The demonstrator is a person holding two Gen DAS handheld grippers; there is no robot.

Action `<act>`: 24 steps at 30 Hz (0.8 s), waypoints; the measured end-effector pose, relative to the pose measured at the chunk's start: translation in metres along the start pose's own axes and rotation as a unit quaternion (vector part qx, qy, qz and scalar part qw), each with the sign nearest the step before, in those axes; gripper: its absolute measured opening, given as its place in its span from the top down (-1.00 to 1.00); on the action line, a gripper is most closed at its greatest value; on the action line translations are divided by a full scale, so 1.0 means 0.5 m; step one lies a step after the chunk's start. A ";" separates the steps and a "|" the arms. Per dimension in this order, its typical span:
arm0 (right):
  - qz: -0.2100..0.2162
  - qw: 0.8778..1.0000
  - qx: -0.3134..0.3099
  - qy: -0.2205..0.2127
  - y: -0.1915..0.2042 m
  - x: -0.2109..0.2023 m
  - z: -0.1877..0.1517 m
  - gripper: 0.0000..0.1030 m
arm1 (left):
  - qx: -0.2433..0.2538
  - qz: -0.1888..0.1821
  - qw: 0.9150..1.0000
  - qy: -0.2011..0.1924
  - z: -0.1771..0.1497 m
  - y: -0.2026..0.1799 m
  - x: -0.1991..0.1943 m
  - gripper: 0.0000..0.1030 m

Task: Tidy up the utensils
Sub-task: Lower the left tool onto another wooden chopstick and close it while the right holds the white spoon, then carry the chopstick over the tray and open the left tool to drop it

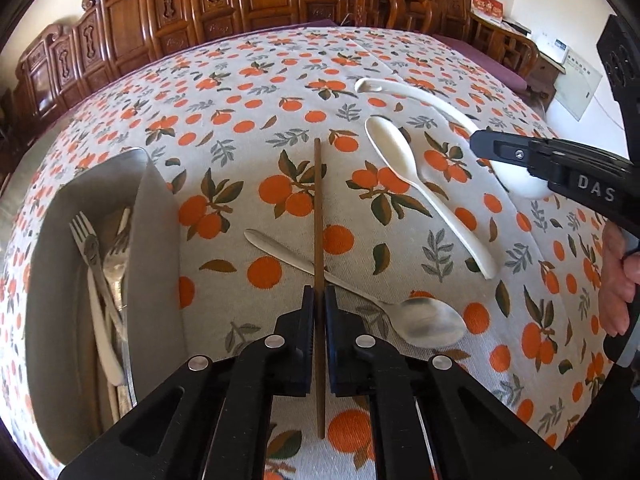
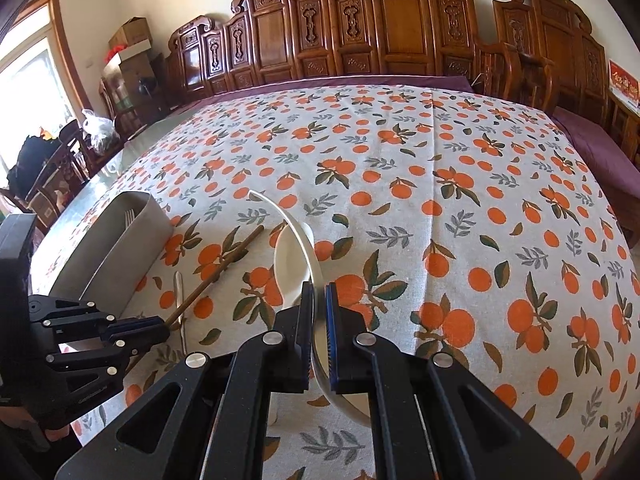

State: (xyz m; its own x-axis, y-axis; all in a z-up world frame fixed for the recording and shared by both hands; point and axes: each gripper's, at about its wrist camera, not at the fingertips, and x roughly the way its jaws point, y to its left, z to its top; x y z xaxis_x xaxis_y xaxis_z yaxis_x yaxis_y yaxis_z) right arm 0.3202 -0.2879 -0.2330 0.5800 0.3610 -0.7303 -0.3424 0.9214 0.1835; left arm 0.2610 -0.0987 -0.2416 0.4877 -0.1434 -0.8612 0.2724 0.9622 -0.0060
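Left tool (image 1: 319,308) is clenched on the chopstick (image 1: 318,216) near its end: light, stiff, slippery. Right tool (image 2: 318,304) grips the white ladle (image 2: 304,240), probably breakable, mid-handle.

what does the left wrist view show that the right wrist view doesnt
Only the left wrist view: a metal spoon's bowl, forks piled in the bin, and a second white spoon whole.
Only the right wrist view: a window and boxes at far left.
Both: the left gripper shut on the chopstick, the right gripper shut on a white spoon, the orange-print cloth.
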 end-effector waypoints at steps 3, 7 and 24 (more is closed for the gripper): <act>0.001 1.000 -0.001 -0.002 0.013 -0.005 -0.003 0.86 | -0.002 -0.003 1.000 -0.009 -0.002 0.003 -0.021 0.92; 0.004 1.000 -0.002 -0.005 0.027 -0.011 -0.007 0.86 | 0.002 -0.001 1.000 -0.015 -0.004 0.006 -0.049 0.92; -0.013 0.999 -0.032 -0.035 0.130 -0.138 0.022 0.86 | -0.012 0.005 0.997 -0.071 -0.016 0.058 -0.223 0.92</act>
State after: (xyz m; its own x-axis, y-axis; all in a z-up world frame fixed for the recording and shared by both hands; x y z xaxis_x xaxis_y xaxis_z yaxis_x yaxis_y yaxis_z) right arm 0.2661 -0.2514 -0.1638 0.6382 0.3479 -0.6868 -0.3718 0.9204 0.1207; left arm 0.2081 -0.0530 -0.1497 0.6032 -0.1630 -0.7808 0.2482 0.9687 -0.0105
